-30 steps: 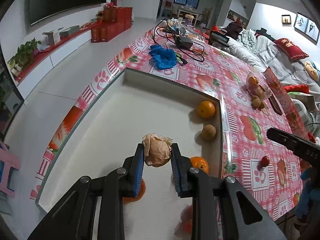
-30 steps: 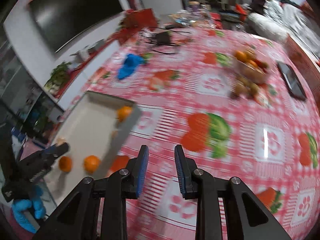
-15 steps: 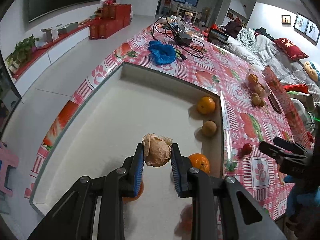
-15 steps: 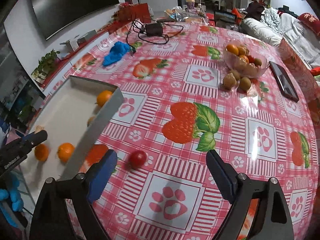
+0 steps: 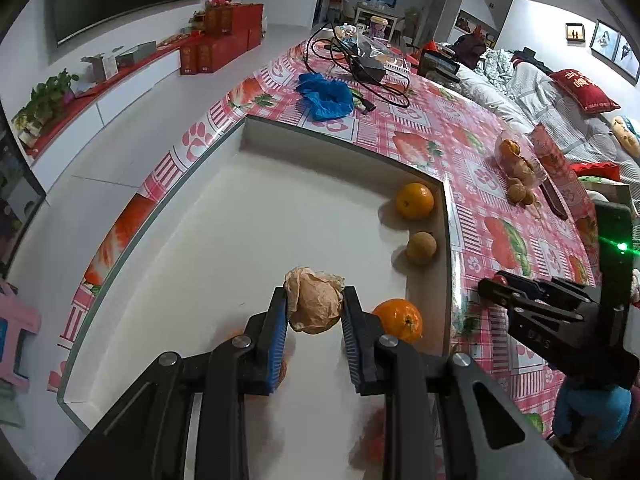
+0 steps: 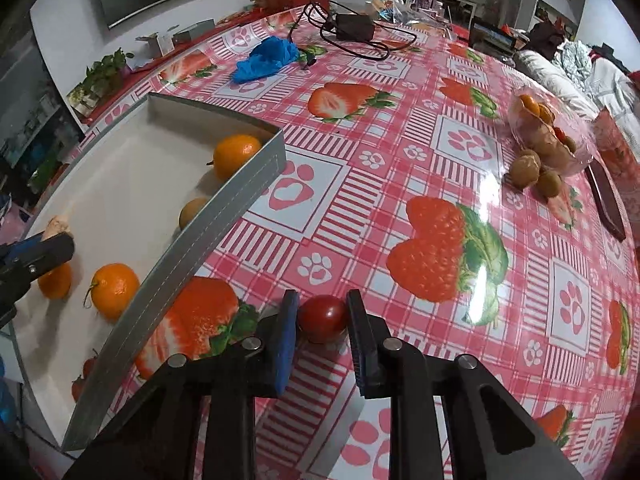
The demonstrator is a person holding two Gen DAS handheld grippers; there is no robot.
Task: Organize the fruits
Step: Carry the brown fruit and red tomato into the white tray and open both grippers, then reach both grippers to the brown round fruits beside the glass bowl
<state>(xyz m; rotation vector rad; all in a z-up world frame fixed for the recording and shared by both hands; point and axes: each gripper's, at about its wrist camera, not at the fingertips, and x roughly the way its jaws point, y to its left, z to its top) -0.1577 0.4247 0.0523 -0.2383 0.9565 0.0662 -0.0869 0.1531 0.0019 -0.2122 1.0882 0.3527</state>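
My left gripper (image 5: 314, 314) is shut on a paper-wrapped fruit (image 5: 314, 304) and holds it above the floor of the white tray (image 5: 224, 216). The tray holds oranges (image 5: 415, 201), (image 5: 398, 319) and a small brown fruit (image 5: 421, 248). My right gripper (image 6: 322, 320) is closed around a red cherry tomato (image 6: 322, 318) on the tablecloth, just right of the tray wall (image 6: 216, 232). The right gripper also shows in the left wrist view (image 5: 496, 282). A clear bowl of fruit (image 6: 548, 136) stands at the far right.
A blue cloth (image 6: 266, 58) and black cables with a charger (image 6: 354, 28) lie at the back of the table. A dark phone (image 6: 606, 200) lies beside the bowl. Loose brown fruits (image 6: 526, 168) sit in front of the bowl.
My right gripper opened wide, moved down to the cherry tomato and closed around it. My left gripper has kept its hold on the wrapped fruit, almost still.
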